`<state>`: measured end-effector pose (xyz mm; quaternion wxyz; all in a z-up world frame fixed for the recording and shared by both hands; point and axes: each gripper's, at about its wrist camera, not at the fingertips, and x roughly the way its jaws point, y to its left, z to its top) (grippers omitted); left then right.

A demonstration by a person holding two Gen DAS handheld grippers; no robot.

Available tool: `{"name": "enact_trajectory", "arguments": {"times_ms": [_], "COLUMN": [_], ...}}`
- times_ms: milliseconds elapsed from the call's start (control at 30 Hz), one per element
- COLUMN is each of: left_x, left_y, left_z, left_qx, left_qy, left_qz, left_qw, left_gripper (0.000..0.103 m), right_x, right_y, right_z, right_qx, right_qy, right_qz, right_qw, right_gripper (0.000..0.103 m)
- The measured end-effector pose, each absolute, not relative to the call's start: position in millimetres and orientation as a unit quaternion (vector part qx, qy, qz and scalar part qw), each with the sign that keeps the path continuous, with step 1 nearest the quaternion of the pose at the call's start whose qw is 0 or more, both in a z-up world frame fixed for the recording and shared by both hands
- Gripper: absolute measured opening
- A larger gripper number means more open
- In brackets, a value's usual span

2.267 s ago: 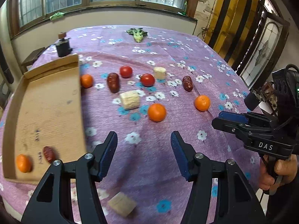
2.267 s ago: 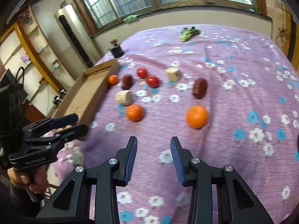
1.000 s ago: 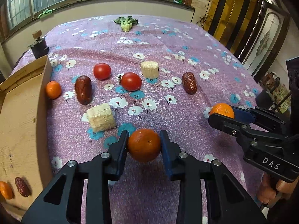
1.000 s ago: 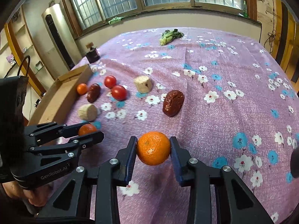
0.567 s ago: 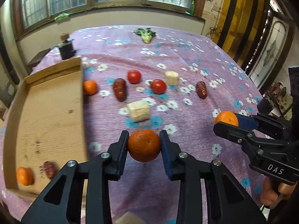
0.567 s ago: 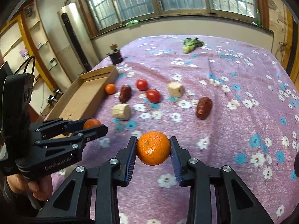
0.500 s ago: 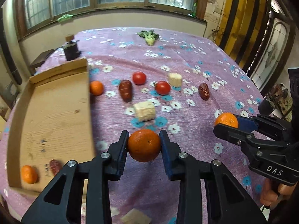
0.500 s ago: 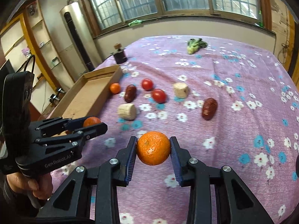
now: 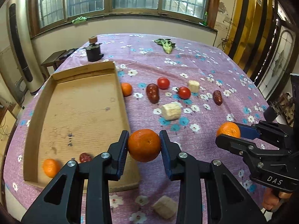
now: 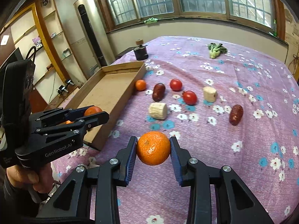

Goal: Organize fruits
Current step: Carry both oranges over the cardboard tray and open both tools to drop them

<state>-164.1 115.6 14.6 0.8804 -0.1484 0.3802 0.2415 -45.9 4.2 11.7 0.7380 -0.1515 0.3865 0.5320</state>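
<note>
My left gripper (image 9: pixel 144 145) is shut on an orange (image 9: pixel 144 145), held in the air over the near right edge of the cardboard tray (image 9: pixel 119 85). My right gripper (image 10: pixel 153 148) is shut on a second orange (image 10: pixel 153 148) above the purple flowered cloth, right of the tray (image 10: pixel 139 74). Each gripper shows in the other's view: the right one (image 9: pixel 229 132) at the right, the left one (image 10: pixel 93 112) at the left over the tray. An orange (image 9: pixel 50 167) and a red date (image 9: pixel 85 157) lie in the tray's near corner.
On the cloth lie a small orange (image 9: pixel 126 89), two tomatoes (image 9: pixel 163 82) (image 9: pixel 184 92), two dates (image 9: pixel 152 93) (image 9: pixel 217 97), pale corn-like chunks (image 9: pixel 171 110) (image 9: pixel 193 86) (image 9: pixel 164 209), a green vegetable (image 9: pixel 166 45) and a dark jar (image 9: pixel 92 51). A hand (image 10: pixel 29 177) holds the left gripper.
Both grippers, each still shut on its orange, have lifted and drawn back toward the near side and the tray. More of the tray and the room is now in view.
</note>
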Motion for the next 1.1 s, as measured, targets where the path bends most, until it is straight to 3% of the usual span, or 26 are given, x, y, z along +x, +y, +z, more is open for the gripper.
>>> {"name": "enact_trajectory", "arguments": {"times_ms": [1100], "left_x": [-230], "left_y": [206], "left_z": [16], "left_qx": [-0.19], "left_qy": [0.355], "left_qz": [0.334], "left_qw": [0.852], "left_gripper": [0.031], "right_x": [-104], "right_y": [99], "right_z": [16], "right_qx": [-0.176], "right_qy": [0.368], "right_qz": [0.609], "right_qw": [0.68], "right_gripper": [0.035]}}
